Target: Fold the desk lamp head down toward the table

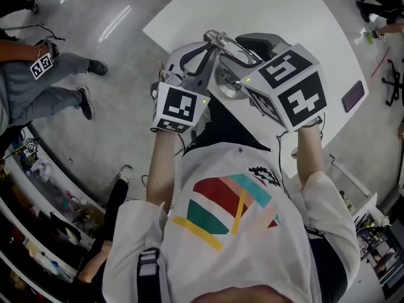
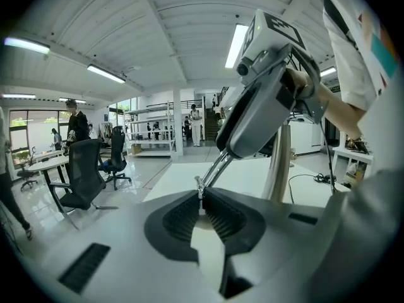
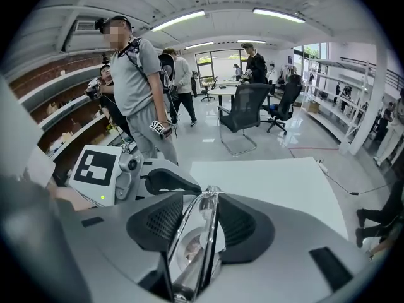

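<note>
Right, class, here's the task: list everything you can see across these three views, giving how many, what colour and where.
chrome wire-framed desk lamp: one, silver, standing on the table, between both tools
white flat-topped table: one, white, under the lamp
flat purple slab: one, purple, near the table's right edge; too small to identify
black mesh office chairs: at least two, black, on the floor beyond the table
bystanders: several, in grey or dark clothes, around the room
left tool: one, grey, shut on the tip of the lamp's frame
right tool: one, grey, shut on the lamp's wire frame above the head
</note>
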Demonstrator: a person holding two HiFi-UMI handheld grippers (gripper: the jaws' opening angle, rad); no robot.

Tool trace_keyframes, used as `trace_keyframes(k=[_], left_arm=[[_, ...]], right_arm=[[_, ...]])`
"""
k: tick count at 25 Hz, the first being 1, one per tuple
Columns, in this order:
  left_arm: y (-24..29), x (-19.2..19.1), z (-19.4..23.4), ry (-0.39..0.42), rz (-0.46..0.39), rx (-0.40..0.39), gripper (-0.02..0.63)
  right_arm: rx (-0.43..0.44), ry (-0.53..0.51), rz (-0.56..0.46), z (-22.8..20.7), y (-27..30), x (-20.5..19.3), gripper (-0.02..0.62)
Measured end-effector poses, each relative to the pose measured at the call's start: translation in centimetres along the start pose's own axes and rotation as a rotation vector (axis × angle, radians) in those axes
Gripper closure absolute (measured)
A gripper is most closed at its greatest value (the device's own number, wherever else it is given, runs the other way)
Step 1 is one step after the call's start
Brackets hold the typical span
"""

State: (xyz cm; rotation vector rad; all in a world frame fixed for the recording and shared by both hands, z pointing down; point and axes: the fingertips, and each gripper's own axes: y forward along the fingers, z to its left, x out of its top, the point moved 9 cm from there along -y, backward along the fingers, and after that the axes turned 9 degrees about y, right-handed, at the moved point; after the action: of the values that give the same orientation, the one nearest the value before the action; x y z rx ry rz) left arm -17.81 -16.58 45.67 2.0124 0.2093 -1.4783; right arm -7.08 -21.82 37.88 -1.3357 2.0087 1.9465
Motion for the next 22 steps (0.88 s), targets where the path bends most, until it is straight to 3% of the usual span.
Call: trace_keyframes(k=[6, 9, 12, 16, 22], left_arm=[[0.1, -0.2, -0.5, -0.023, -0.015, 0.001, 0.531], [0.0, -0.3, -0.4, -0.001, -0.041, 0.014, 0.529], [-0.6, -0.3, -1.4, 0.043, -0.068, 0.13, 0.529], [-3.3, 1.5, -2.0, -0.012, -0.202, 0.315, 0.529], [-7.9, 7.4, 0.3, -0.036, -0.387, 0.424, 0.529]], right_arm=[[0.016, 0.019, -0.03, -0.2, -0.2, -0.7, 0.428], [0.075, 0.066, -0.108, -0.6, -0.2, -0.9, 0.426], [0.083, 0.114, -0.282, -0.6, -0.9, -1.6, 0.426], [-0.165, -0.002, -0.508, -0.3, -5.2, -1.8, 0.428], [-0.057, 0.087, -0.747, 0.8, -10.7, -2.1, 0.428]])
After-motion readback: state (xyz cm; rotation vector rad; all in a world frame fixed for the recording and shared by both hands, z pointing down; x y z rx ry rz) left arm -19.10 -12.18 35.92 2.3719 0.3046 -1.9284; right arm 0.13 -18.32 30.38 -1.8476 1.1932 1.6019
